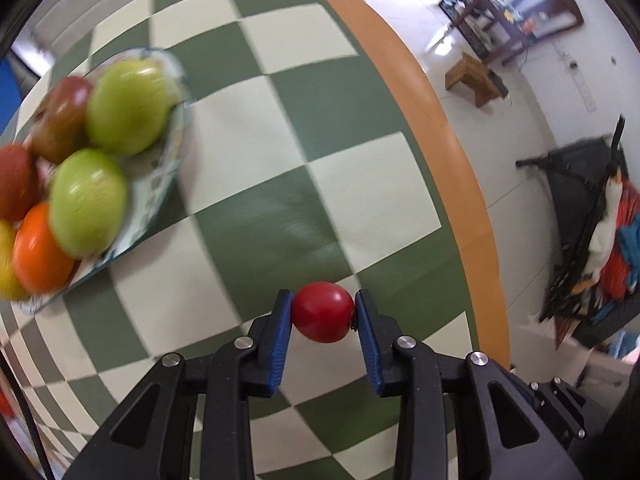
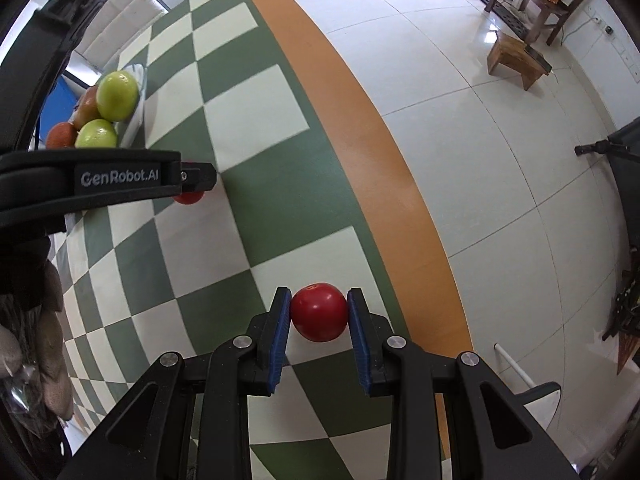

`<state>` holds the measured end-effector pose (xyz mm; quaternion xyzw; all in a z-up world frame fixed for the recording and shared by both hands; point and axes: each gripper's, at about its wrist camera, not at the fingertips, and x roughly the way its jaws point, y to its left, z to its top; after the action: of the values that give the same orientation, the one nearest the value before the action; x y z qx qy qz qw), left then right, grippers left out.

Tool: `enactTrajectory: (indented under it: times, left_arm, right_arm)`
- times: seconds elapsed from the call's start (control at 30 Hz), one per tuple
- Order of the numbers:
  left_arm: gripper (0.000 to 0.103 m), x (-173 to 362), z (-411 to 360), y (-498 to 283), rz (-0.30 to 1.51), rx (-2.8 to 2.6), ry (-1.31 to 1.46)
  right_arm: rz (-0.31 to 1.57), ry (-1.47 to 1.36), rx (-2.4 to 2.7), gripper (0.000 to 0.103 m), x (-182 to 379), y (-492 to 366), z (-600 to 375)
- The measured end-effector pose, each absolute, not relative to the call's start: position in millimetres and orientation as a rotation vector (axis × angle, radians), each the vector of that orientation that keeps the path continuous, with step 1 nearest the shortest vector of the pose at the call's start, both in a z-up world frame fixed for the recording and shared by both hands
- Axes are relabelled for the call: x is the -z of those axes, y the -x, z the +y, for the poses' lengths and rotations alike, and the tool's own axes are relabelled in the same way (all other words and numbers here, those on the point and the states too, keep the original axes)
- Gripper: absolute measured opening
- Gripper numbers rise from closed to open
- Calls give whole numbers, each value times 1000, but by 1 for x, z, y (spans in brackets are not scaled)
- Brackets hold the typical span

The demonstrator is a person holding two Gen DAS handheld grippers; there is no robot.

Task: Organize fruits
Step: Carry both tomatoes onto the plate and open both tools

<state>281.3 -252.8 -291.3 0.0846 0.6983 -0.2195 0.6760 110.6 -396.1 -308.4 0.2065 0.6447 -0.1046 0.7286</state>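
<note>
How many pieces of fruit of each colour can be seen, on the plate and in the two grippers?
Green round fruits on the patterned plate: 2
Reddish-brown fruits: 2
Orange fruit: 1
Yellow fruit, partly cut off by the picture's edge: 1
Small red round fruits, one in each gripper: 2
Total: 8

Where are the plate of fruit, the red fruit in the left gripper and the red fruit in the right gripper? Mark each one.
plate of fruit [image 1: 160, 184]: left wrist view, bare patterned rim.
left gripper's red fruit [image 1: 323, 312]: left wrist view, middle of its skin.
right gripper's red fruit [image 2: 319, 312]: right wrist view, middle of its skin.
</note>
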Motion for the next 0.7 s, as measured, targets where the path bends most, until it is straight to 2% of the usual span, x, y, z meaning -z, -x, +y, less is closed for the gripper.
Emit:
enactTrajectory:
  times: [0.47,0.7]
  left_arm:
    - [29,225,-44,-312,1504,235,346]
    - [29,224,22,-339,1451,87,518]
  right_arm:
    - [1319,-587,48,31,266,-182,-362]
    - [1281,-738,-41,31,278,-254,-337]
